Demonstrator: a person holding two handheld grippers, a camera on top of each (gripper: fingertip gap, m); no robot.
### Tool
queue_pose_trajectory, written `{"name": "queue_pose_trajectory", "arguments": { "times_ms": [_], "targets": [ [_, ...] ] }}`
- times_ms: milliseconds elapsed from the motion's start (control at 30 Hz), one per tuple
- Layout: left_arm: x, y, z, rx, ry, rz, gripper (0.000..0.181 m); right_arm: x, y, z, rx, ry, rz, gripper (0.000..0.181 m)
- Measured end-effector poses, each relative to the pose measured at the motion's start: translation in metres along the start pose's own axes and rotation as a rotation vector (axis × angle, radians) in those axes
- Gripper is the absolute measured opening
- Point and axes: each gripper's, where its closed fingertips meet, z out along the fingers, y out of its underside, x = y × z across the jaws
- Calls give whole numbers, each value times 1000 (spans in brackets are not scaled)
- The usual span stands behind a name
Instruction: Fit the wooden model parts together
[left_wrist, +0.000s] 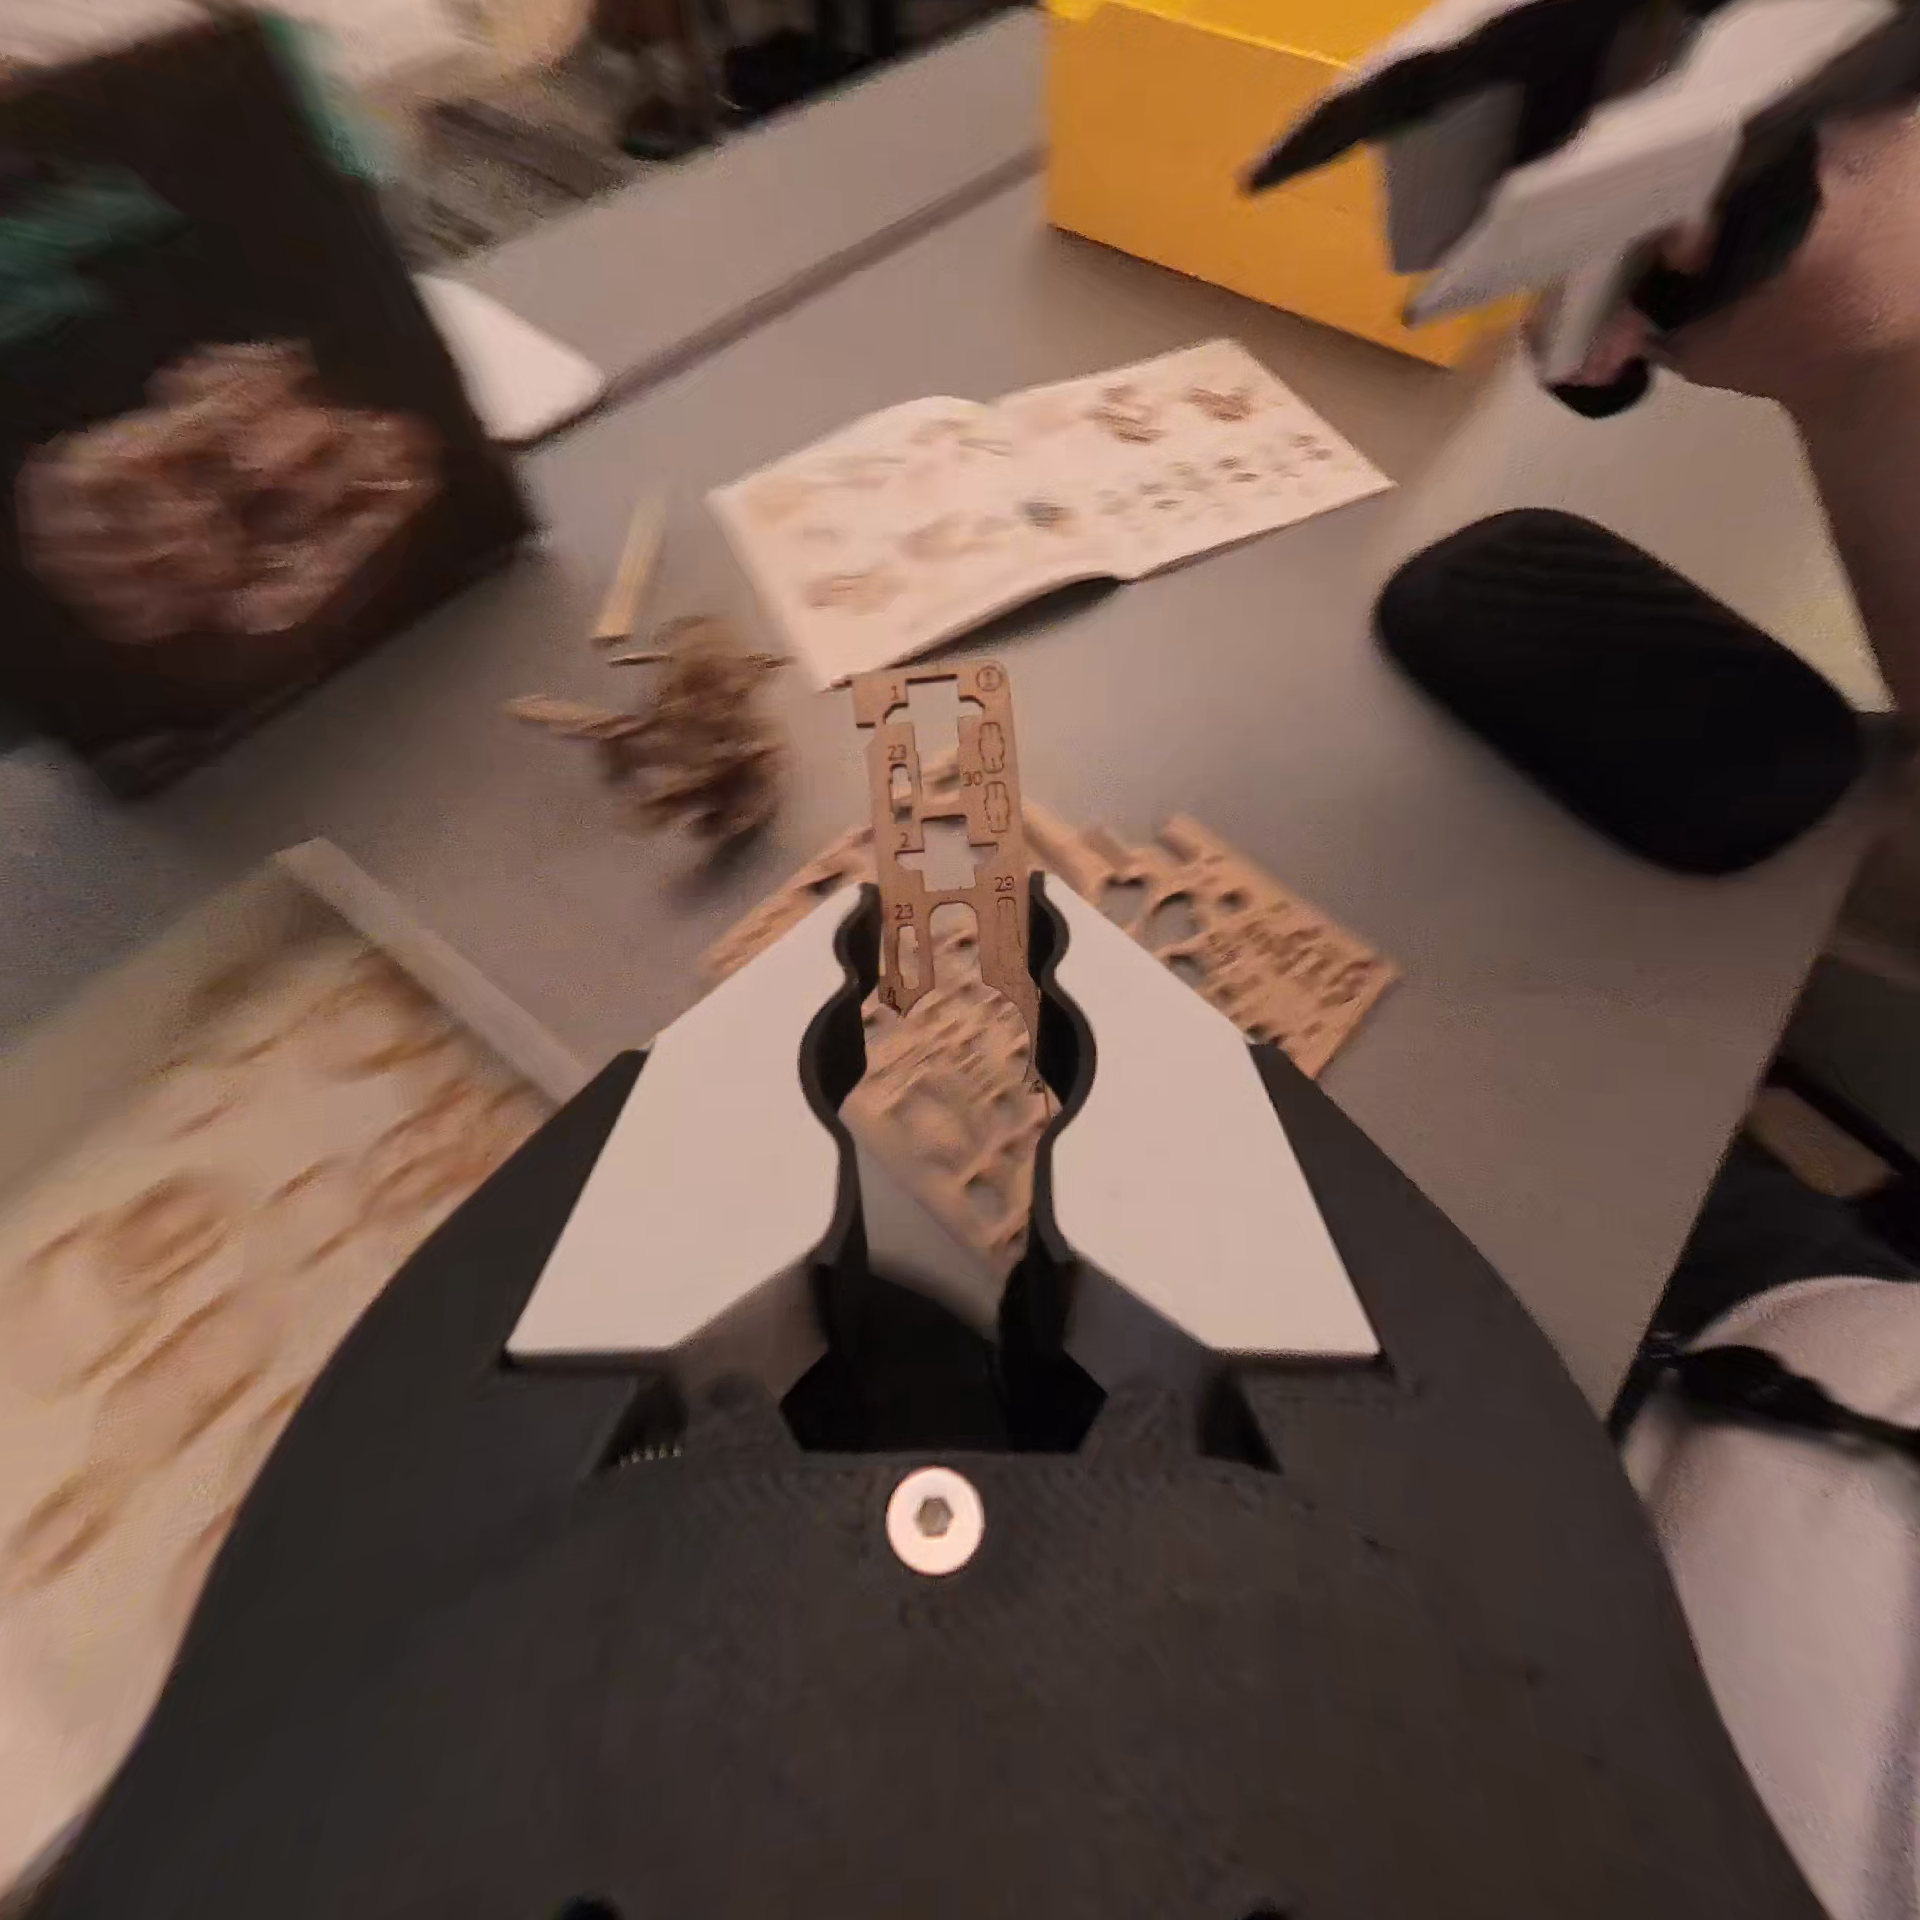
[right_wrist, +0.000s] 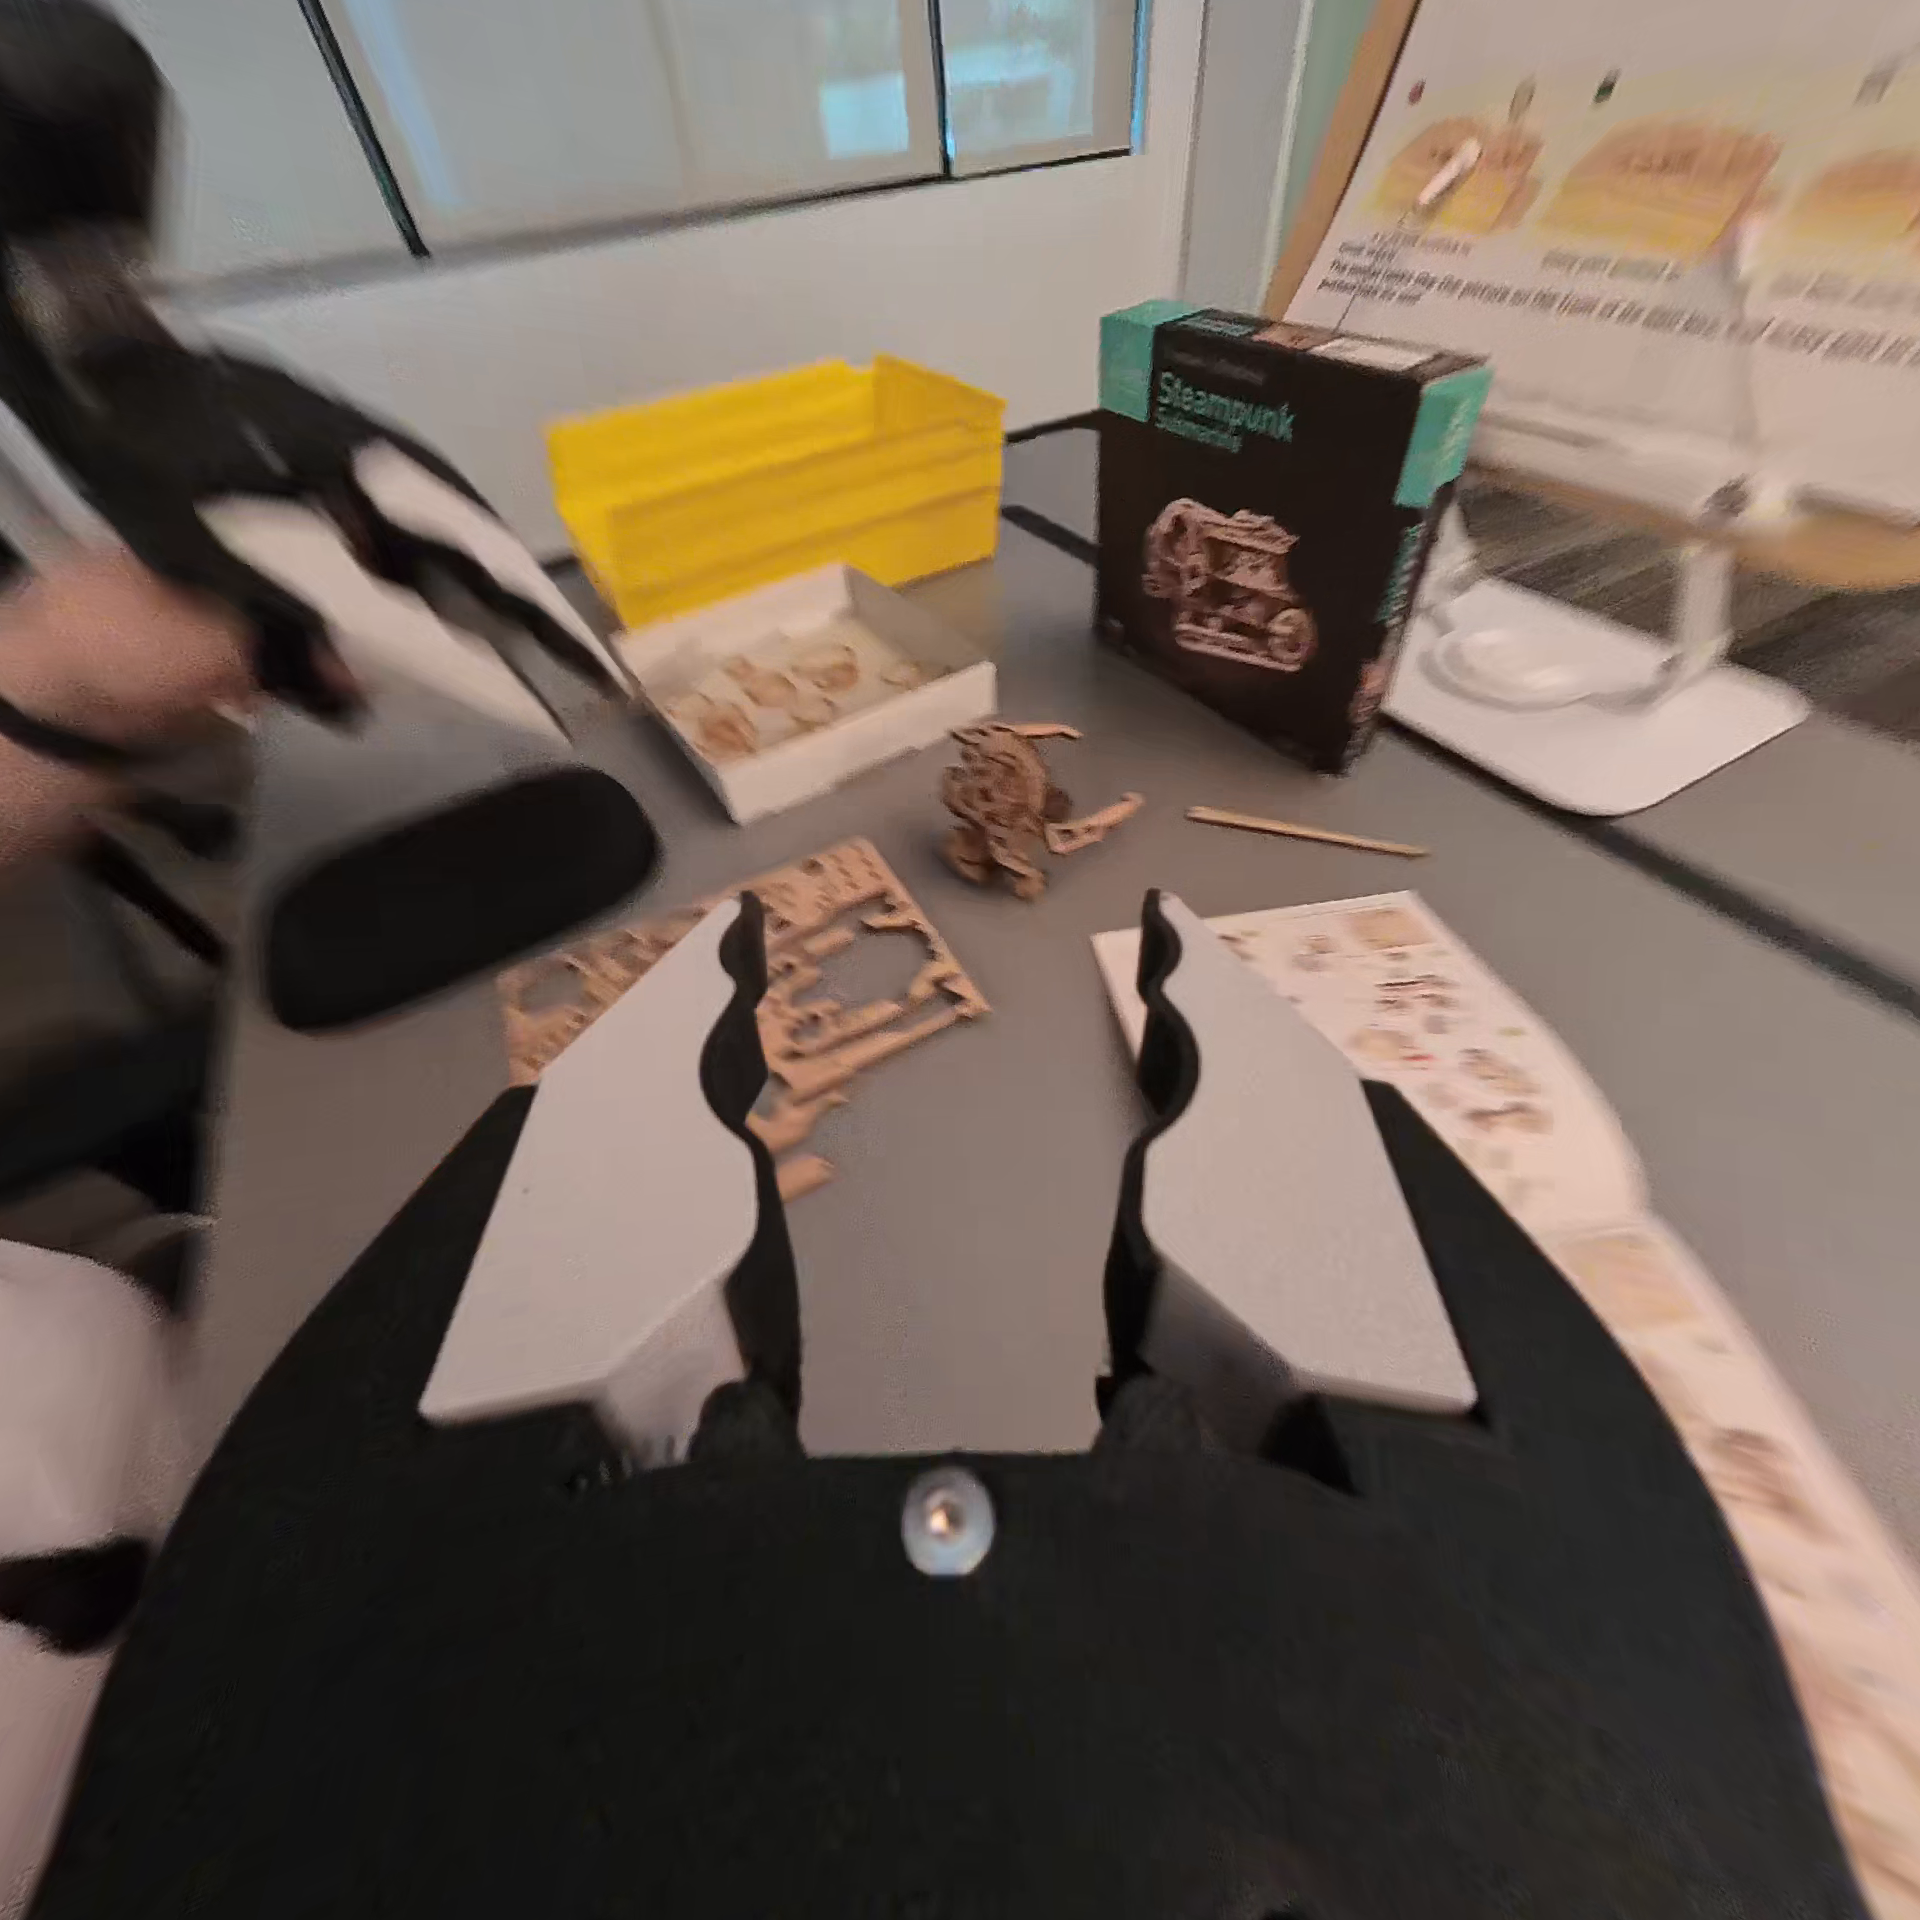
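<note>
My left gripper (left_wrist: 951, 914) is shut on a thin laser-cut wooden strip (left_wrist: 940, 790) with numbered cut-outs, which stands upright from the fingers above the table. A wooden parts sheet (left_wrist: 1226, 935) lies flat beyond it and also shows in the right wrist view (right_wrist: 831, 997). The partly built wooden model (right_wrist: 997, 805) stands mid-table, blurred in the left wrist view (left_wrist: 696, 738). My right gripper (right_wrist: 948, 909) is open and empty, held above the table between the sheet and the instruction booklet (right_wrist: 1403, 1018). It shows raised at the upper right of the left wrist view (left_wrist: 1351, 239).
A white tray of wooden parts (right_wrist: 935, 696), a yellow bin (right_wrist: 779, 468) and the dark kit box (right_wrist: 1247, 540) stand behind the model. A black oval case (right_wrist: 447, 894) lies at the left. A thin wooden stick (right_wrist: 1304, 831) lies right of the model. From my left tips it is roughly 15 centimetres to the partly built wooden model (right_wrist: 997, 805); from my right, 20 centimetres. The left camera catches it too, in the left wrist view (left_wrist: 721, 710).
</note>
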Motion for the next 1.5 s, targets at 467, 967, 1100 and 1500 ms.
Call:
{"name": "queue_pose_trajectory", "arguments": {
  "times_ms": [467, 967, 1100, 1500],
  "targets": [
    [45, 25, 171, -444, 61, -303, 26, 23, 83, 19, -69, -33, -72, 62],
    [65, 25, 150, -387, 225, -353, 28, 20, 152, 32, -539, 117, -525, 2],
    [49, 18, 120, -366, 201, -271, 24, 9, 151, 45, -544, 66, -504, 0],
    [-14, -6, 54, -183, 165, -256, 13, -4, 139, 65, -515, -77, -168, 27]
  ]
}}
